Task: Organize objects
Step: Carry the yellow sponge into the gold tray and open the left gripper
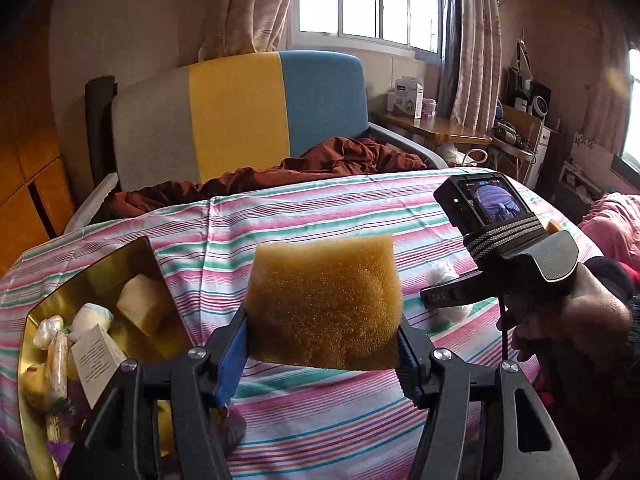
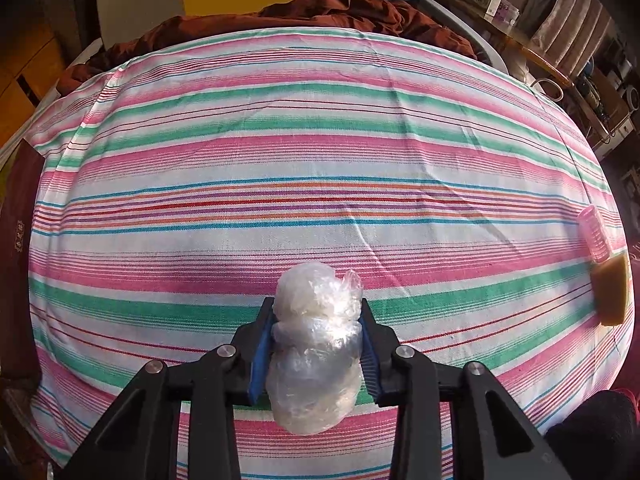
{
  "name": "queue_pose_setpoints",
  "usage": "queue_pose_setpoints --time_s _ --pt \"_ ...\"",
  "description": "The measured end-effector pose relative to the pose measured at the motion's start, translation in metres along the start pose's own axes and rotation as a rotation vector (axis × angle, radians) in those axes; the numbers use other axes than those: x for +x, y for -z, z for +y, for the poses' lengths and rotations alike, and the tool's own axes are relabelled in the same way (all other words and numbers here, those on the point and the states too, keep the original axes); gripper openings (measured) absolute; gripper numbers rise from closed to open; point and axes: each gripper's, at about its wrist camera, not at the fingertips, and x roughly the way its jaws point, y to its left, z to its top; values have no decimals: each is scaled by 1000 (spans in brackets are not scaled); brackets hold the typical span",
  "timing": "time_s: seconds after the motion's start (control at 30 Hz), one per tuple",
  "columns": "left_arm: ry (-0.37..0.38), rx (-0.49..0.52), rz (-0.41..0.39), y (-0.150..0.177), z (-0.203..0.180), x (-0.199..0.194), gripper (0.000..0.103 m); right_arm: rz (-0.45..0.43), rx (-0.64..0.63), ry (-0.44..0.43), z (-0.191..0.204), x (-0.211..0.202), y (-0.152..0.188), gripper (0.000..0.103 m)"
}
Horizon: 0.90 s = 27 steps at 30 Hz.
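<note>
Striped cloth [image 1: 320,216]; gold tin [image 1: 100,268] holds sponge block [image 1: 140,304], packets.

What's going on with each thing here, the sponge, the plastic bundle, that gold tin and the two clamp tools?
Left gripper: shut on the sponge.
Sponge: held up above the striped cloth, squeezed at its sides.
Right gripper: shut on the plastic bundle.
Plastic bundle: crumpled, pinched between the pads.
Gold tin: open, partly filled with small items.
Pink roller: lying loose on the cloth.
</note>
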Motion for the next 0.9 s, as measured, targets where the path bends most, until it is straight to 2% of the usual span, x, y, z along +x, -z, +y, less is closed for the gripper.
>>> queue_pose_setpoints --time_s 0.4,0.6,0.73,0.9 --pt "-66 -144 2 19 62 -27 64 -10 -43 38 14 5 1 37" --pt "-120 -260 -17 27 109 -49 64 -16 -59 54 22 3 5 37" --pt "-191 -344 -21 35 151 -62 64 -17 -64 60 27 2 7 37" --pt "-305 -476 34 62 211 -63 64 -19 -72 66 32 -7 11 37"
